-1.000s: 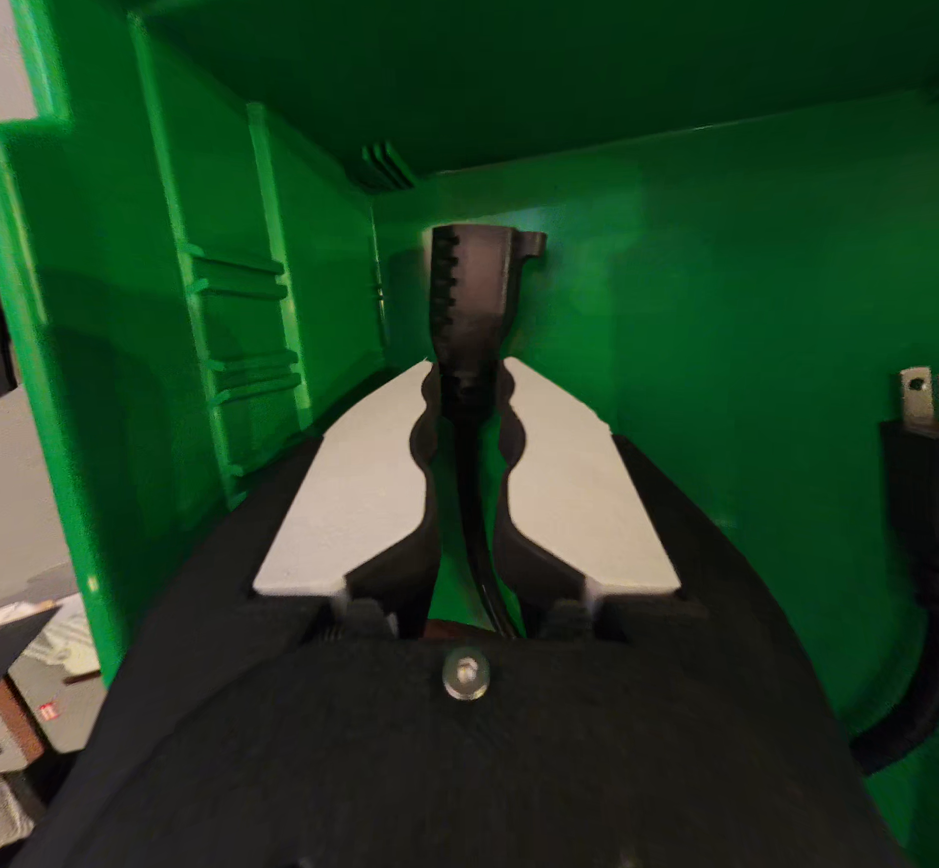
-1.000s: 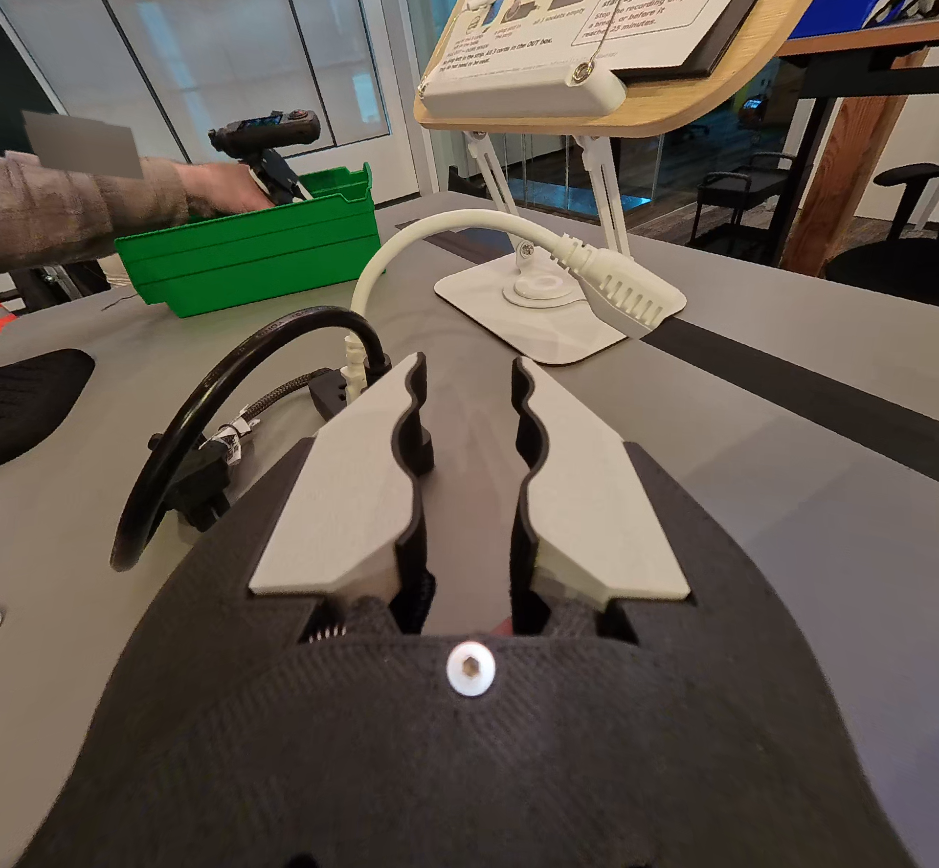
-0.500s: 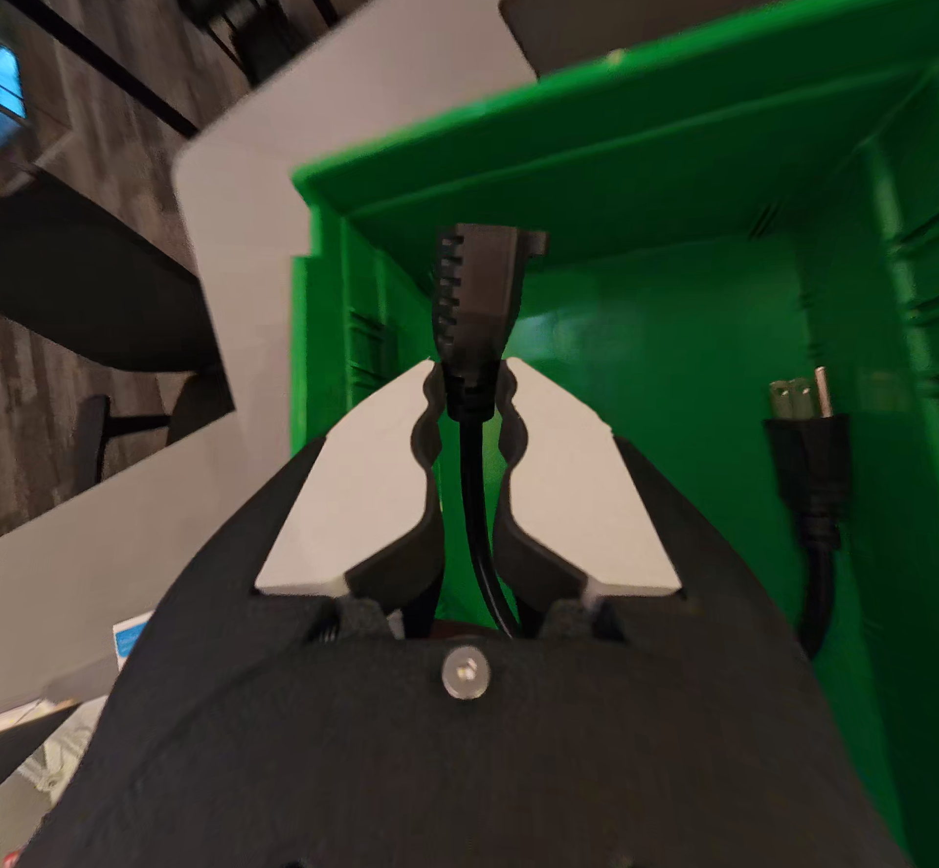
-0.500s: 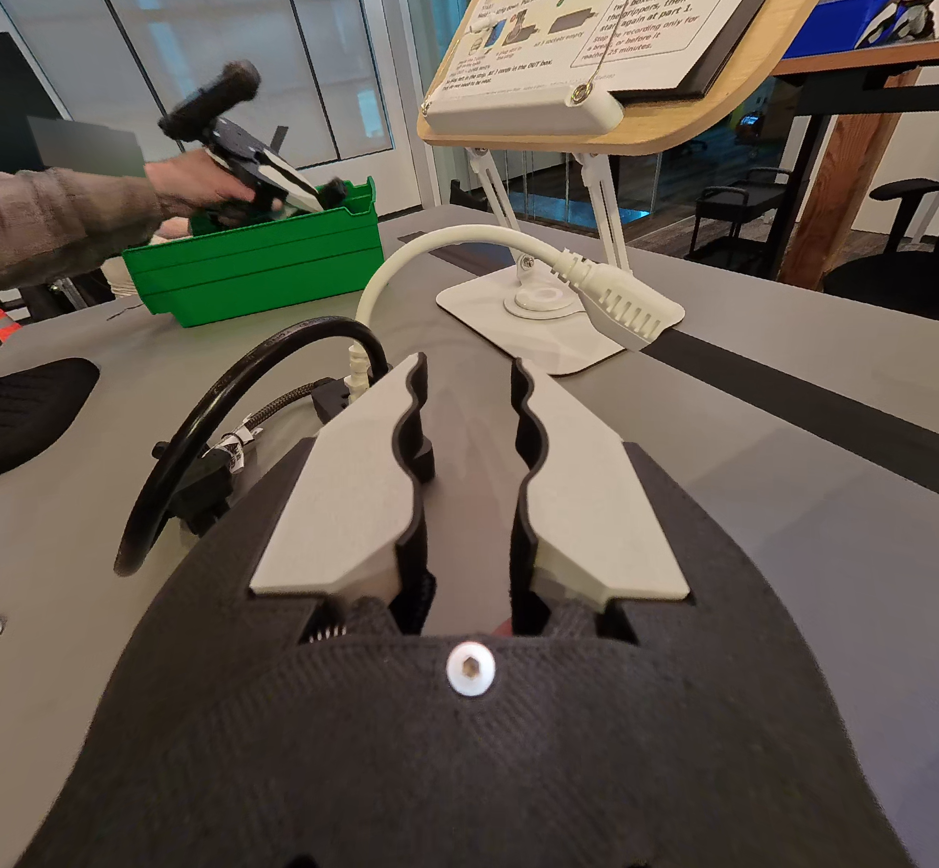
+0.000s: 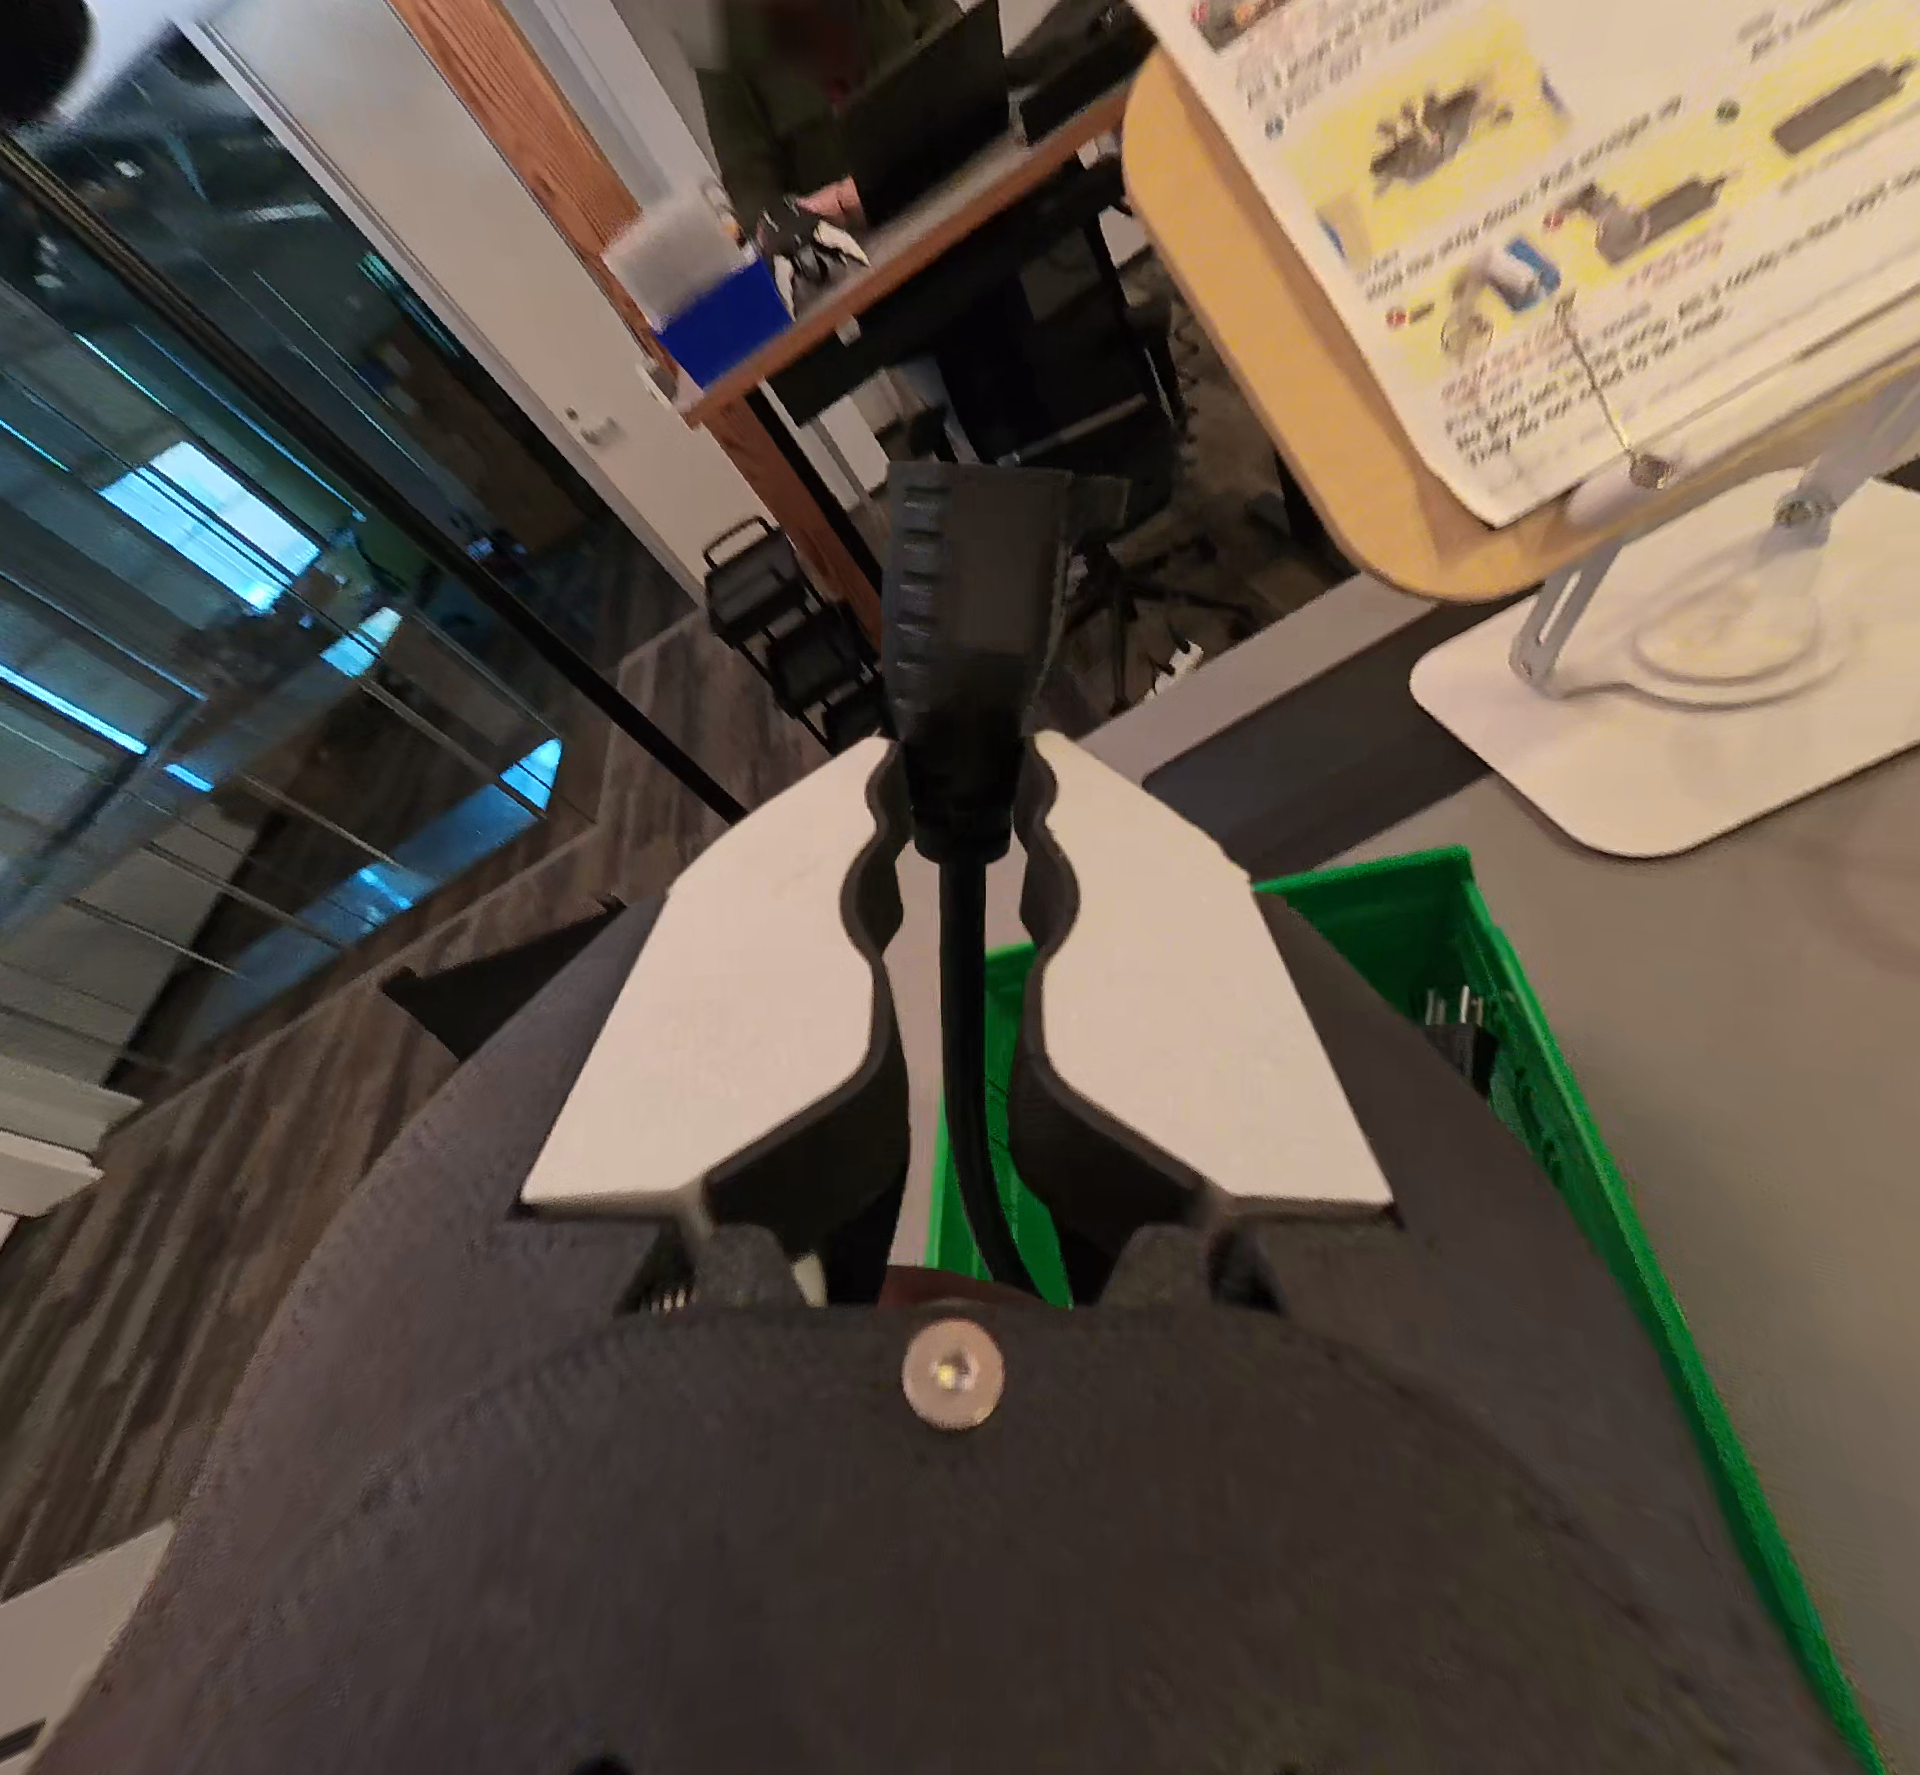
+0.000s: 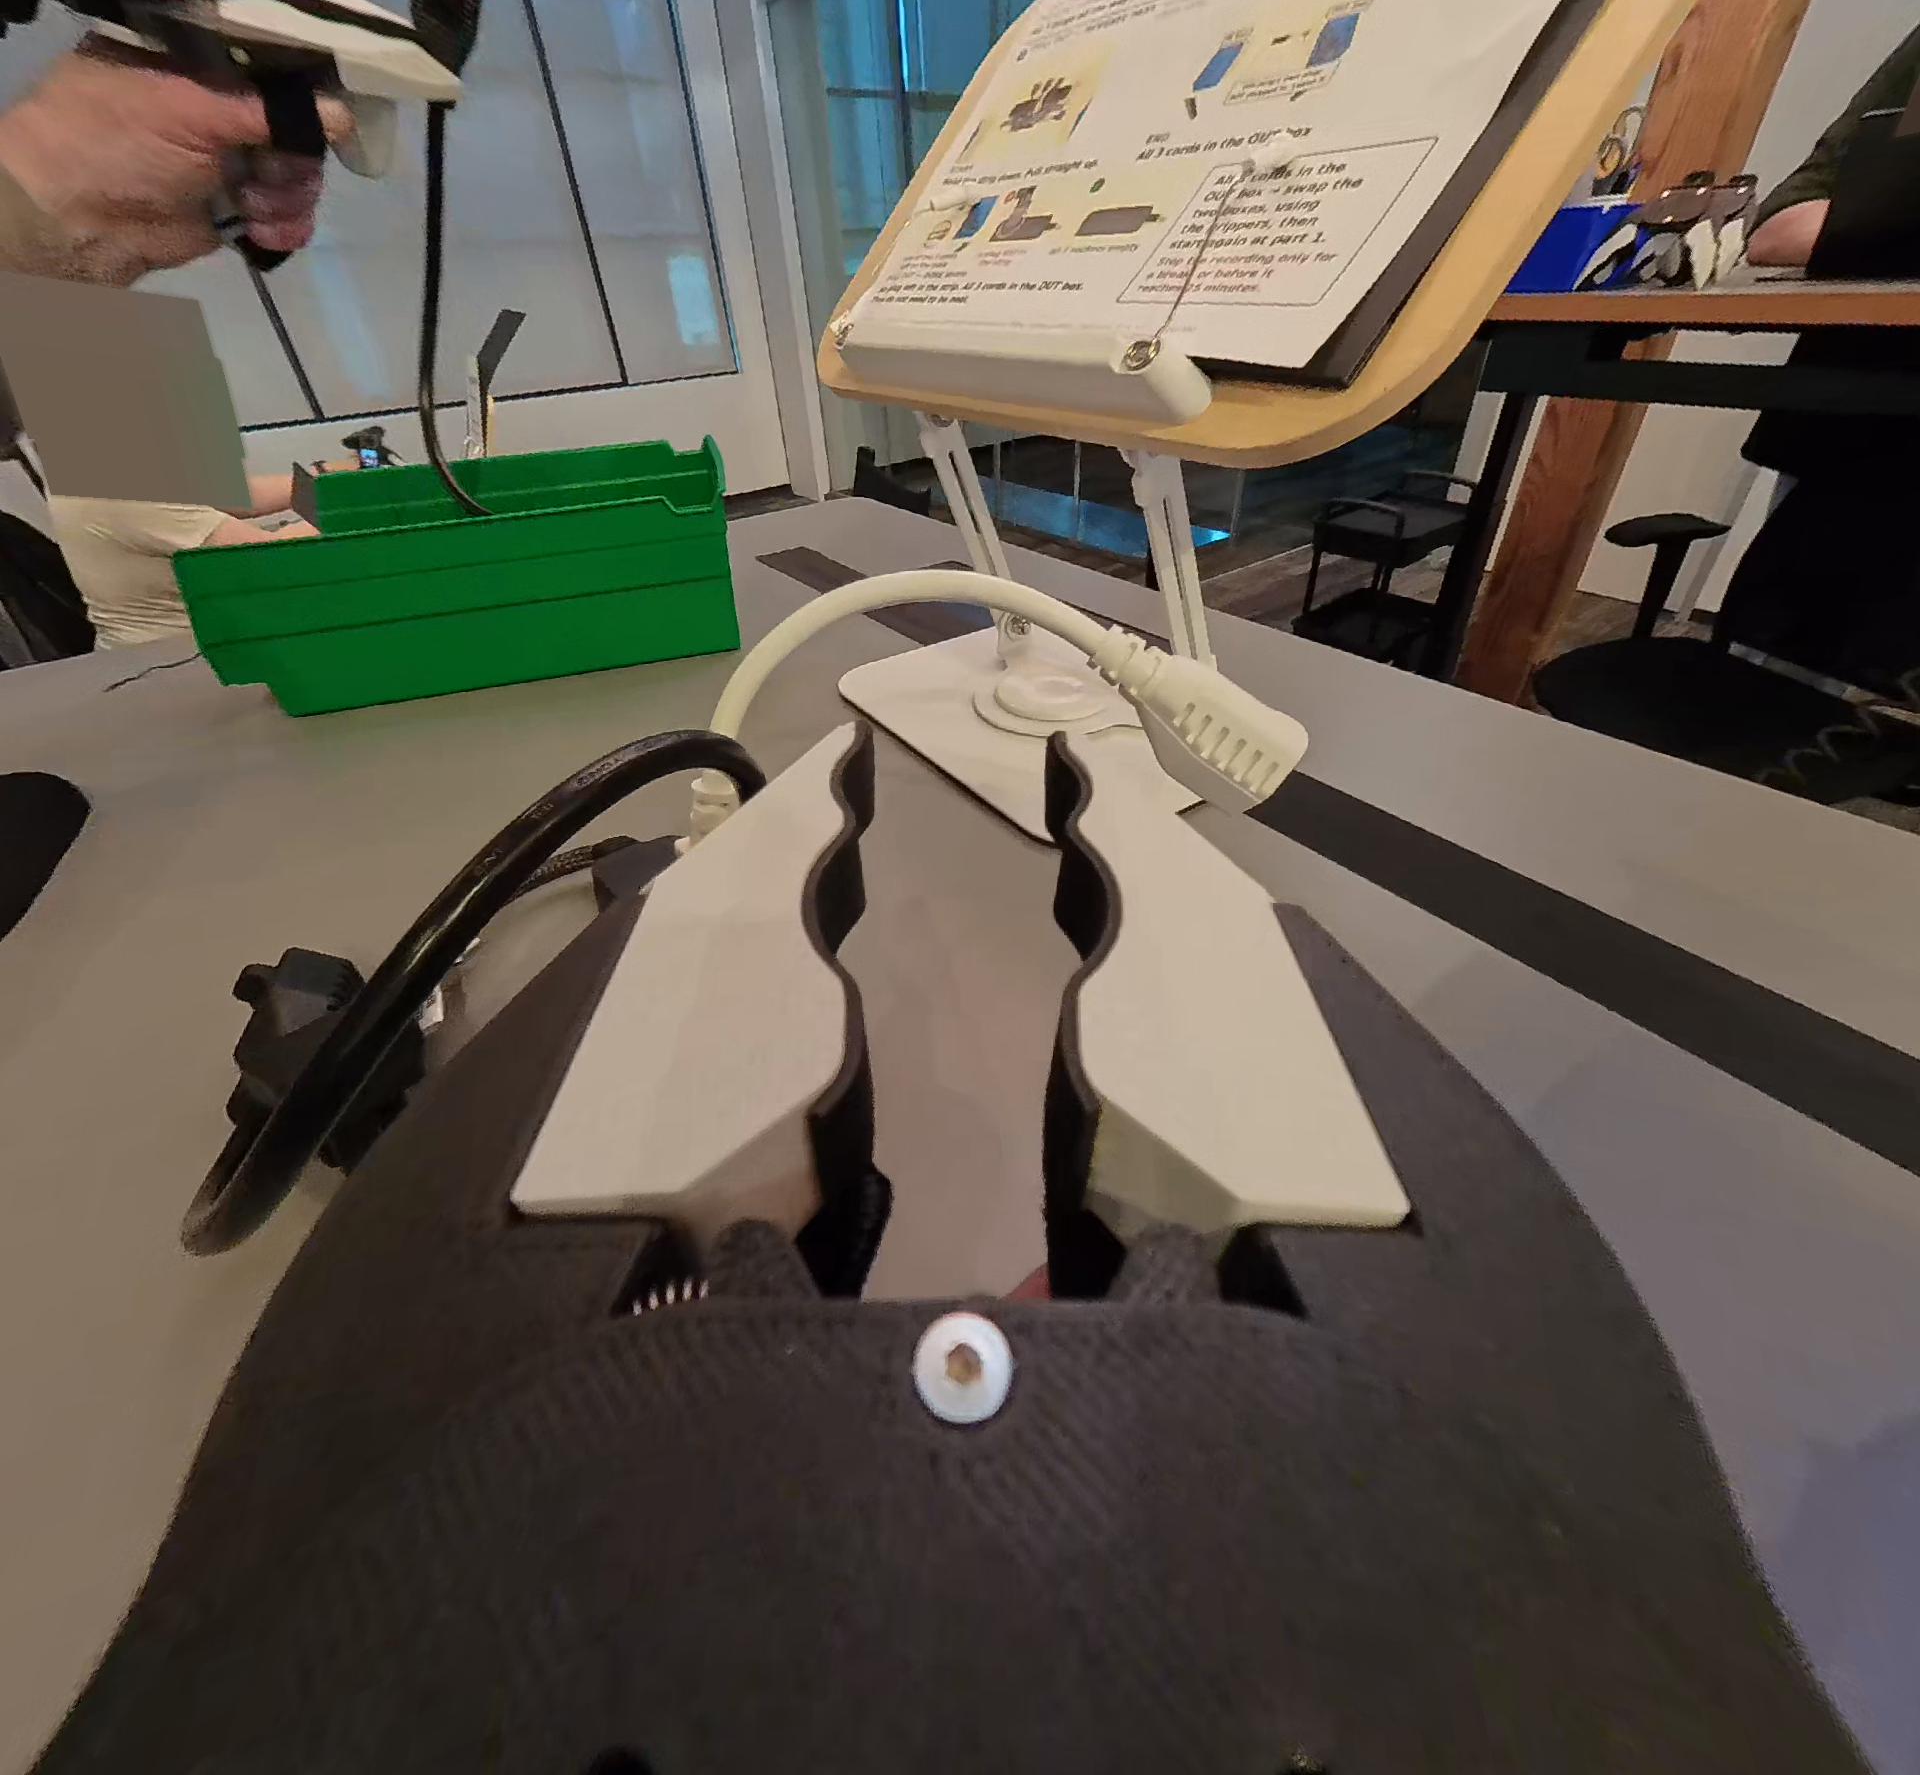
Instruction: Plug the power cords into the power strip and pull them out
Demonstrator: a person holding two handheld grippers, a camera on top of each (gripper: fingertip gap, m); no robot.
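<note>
My left gripper [image 5: 961, 775] is shut on the neck of a black power cord's connector [image 5: 977, 603], held up in the air above the green bin [image 5: 1455, 904]. In the right wrist view the left gripper [image 6: 431, 68] is high at the far left, and the black cord [image 6: 428, 271] hangs from it down into the green bin [image 6: 468, 582]. My right gripper [image 6: 956, 769] is open and empty, low over the grey table. A white cord [image 6: 862, 598] with a white connector [image 6: 1216, 749] arches just beyond it. A black cord loop [image 6: 457, 904] lies to its left.
A second black plug [image 5: 1460, 1039] lies in the bin. A wooden document stand [image 6: 1247, 395] on a white base [image 6: 925, 697] stands behind the cords. A black connector [image 6: 296, 998] and a braided cable lie at the left. People sit at the far tables. The tips of one gripper are about 50 centimeters away from the tips of the other.
My left gripper has lifted the black connector out of the green bin and swung it up into the air, with the cord trailing from the bin. My right gripper has stayed open and nearly still.
</note>
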